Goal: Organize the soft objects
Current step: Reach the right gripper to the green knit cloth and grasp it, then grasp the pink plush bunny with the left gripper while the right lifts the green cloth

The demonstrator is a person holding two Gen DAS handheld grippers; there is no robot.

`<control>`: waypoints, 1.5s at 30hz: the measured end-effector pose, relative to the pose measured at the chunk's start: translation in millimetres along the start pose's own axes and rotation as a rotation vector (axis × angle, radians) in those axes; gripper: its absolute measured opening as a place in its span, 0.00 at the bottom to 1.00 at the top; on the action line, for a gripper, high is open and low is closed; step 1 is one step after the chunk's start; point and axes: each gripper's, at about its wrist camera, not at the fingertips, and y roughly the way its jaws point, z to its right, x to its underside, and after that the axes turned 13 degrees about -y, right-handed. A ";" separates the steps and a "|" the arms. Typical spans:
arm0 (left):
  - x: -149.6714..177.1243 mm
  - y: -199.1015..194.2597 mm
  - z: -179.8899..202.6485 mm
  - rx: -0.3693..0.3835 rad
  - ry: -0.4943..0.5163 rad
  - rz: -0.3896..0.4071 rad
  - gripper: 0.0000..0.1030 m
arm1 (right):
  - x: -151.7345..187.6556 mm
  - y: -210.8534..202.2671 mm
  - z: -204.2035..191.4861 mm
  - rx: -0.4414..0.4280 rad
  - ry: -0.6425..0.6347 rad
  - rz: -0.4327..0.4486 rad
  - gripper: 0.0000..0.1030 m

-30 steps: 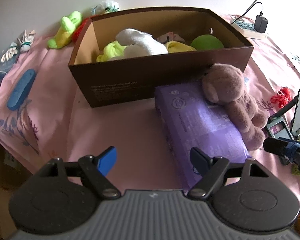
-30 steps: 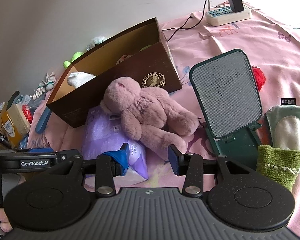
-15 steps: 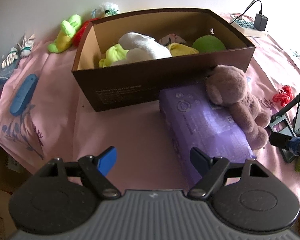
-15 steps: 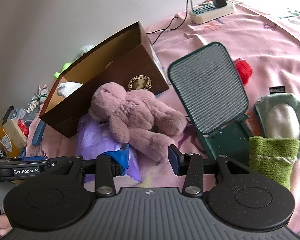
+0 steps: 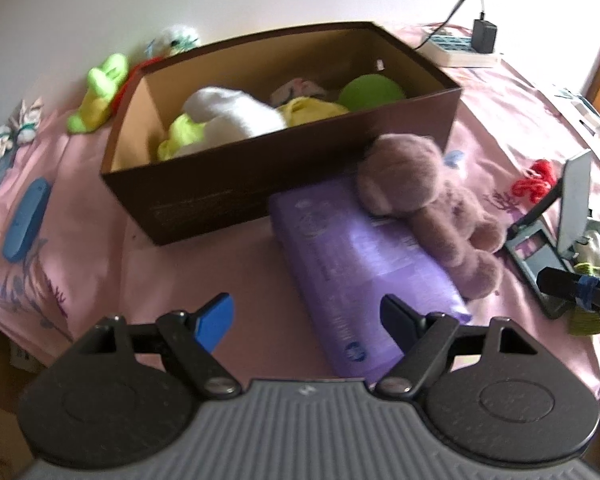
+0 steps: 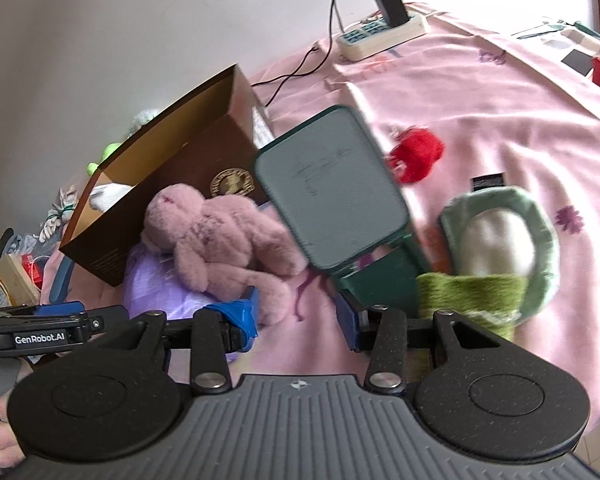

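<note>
Some soft toys sit in my brown cardboard box (image 5: pixel 228 196). The fuzzy pink plush bunny (image 6: pixel 220 236) waits outside, maybe next. Both grippers' fingers (image 6: pixel 244 314) are open, holding nothing.

Daylight, bright, from the upper right; wall behind the brown box (image 5: pixel 284 184) blown out white there. Soft shadows inside the box. Motion blur in both views, heaviest right of it. Fisheye bending, dark corners.
</note>
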 end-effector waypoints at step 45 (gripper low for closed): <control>-12.4 19.1 68.5 0.106 0.068 0.061 0.80 | 15.9 9.6 60.3 -0.072 -0.232 -0.180 0.23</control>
